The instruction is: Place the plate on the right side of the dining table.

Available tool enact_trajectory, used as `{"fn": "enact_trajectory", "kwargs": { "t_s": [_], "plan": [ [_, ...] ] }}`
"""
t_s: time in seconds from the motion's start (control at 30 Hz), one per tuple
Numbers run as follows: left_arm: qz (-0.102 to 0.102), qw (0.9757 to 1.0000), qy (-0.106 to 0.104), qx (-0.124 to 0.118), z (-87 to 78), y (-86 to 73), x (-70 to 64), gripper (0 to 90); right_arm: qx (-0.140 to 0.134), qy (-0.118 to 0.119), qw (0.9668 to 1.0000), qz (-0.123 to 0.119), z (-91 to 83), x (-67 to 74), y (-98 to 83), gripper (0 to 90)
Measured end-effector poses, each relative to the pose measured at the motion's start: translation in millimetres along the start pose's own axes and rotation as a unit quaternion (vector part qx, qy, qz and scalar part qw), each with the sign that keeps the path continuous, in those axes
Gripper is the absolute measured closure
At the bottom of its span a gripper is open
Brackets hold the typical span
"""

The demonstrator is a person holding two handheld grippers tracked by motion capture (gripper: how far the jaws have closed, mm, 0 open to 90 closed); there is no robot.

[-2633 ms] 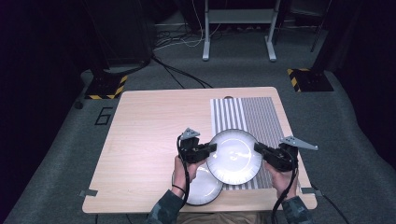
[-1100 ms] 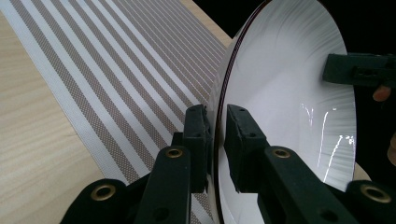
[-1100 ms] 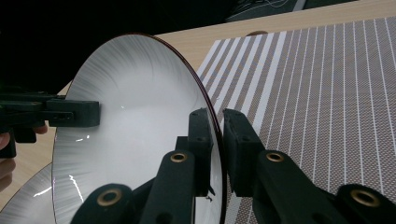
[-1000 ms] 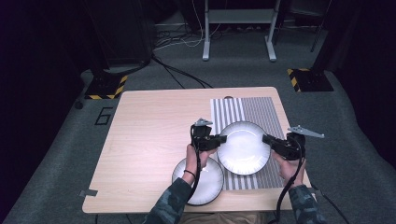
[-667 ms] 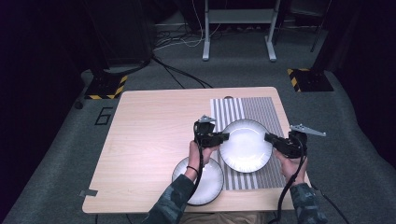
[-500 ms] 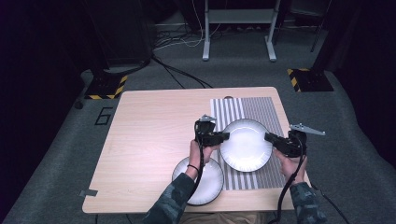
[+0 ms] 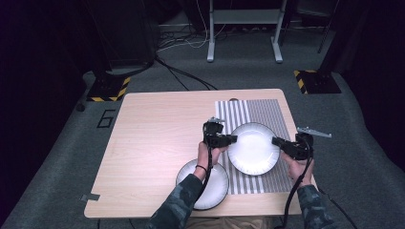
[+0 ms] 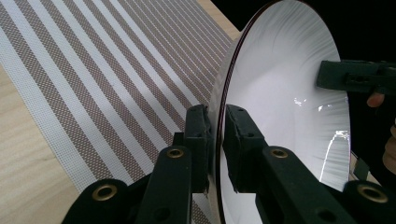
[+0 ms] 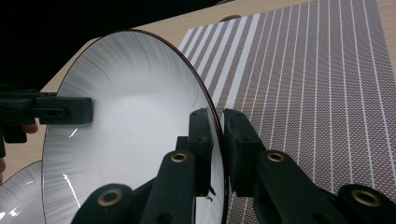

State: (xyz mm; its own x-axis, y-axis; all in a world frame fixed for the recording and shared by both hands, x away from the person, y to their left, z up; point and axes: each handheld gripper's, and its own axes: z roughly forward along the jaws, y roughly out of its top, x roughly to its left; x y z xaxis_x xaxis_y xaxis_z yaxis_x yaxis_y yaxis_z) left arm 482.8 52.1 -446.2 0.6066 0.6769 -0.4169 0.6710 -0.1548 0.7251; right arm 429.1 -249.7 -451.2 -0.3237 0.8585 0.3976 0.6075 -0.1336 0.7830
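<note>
A white plate with a dark rim (image 7: 253, 148) hangs a little above the striped placemat (image 7: 260, 110), held from both sides. My left gripper (image 7: 231, 139) is shut on its left rim and my right gripper (image 7: 276, 141) is shut on its right rim. In the left gripper view the plate (image 8: 285, 107) stands edge-on between the jaws of the left gripper (image 8: 216, 135), with the other gripper's jaws at its far rim. The right gripper view shows the plate (image 9: 126, 135) clamped by the right gripper (image 9: 218, 135) above the placemat (image 9: 317, 84). A second white plate (image 7: 206, 185) lies on the table near the front edge.
The wooden table (image 7: 157, 129) has bare room on its left half. The placemat covers the right part. Beyond the table are floor cables, a metal stand (image 7: 243, 28) and yellow-black marked bases (image 7: 110, 88).
Both grippers have carried the plate up off the second plate and to the right and farther away, over the placemat. The second plate stays near the front edge.
</note>
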Motion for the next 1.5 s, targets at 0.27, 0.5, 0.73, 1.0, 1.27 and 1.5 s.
{"fn": "enact_trajectory", "kwargs": {
  "t_s": [0.27,0.5,0.73,1.0,1.27,1.5],
  "plan": [
    [0.0,1.0,0.002,0.007,8.5,6.2,3.4,79.4,0.004,-0.001,0.9999,0.01,5.7,-8.7,4.5,81.7],
    [-0.007,1.0,-0.004,0.0,15.9,6.5,10.7,79.3,0.009,-0.001,0.9999,0.006,10.6,-12.6,7.9,81.9],
    [-0.011,0.9997,-0.016,-0.011,22.6,5.1,16.9,80.1,0.002,-0.005,1.0,0.004,14.9,-17.7,7.5,81.8],
    [-0.016,0.9993,-0.011,-0.032,27.3,4.5,21.4,80.1,-0.005,-0.012,0.9999,-0.005,20.4,-19.1,7.6,82.0],
    [-0.013,0.998,-0.002,-0.061,28.5,4.8,22.7,79.9,-0.023,-0.015,0.9994,-0.019,24.9,-18.6,6.2,82.9],
    [-0.013,0.9986,0.01,-0.05,34.9,3.9,25.4,79.8,-0.019,-0.018,0.9996,-0.003,33.2,-24.6,2.1,82.6]
  ]
}}
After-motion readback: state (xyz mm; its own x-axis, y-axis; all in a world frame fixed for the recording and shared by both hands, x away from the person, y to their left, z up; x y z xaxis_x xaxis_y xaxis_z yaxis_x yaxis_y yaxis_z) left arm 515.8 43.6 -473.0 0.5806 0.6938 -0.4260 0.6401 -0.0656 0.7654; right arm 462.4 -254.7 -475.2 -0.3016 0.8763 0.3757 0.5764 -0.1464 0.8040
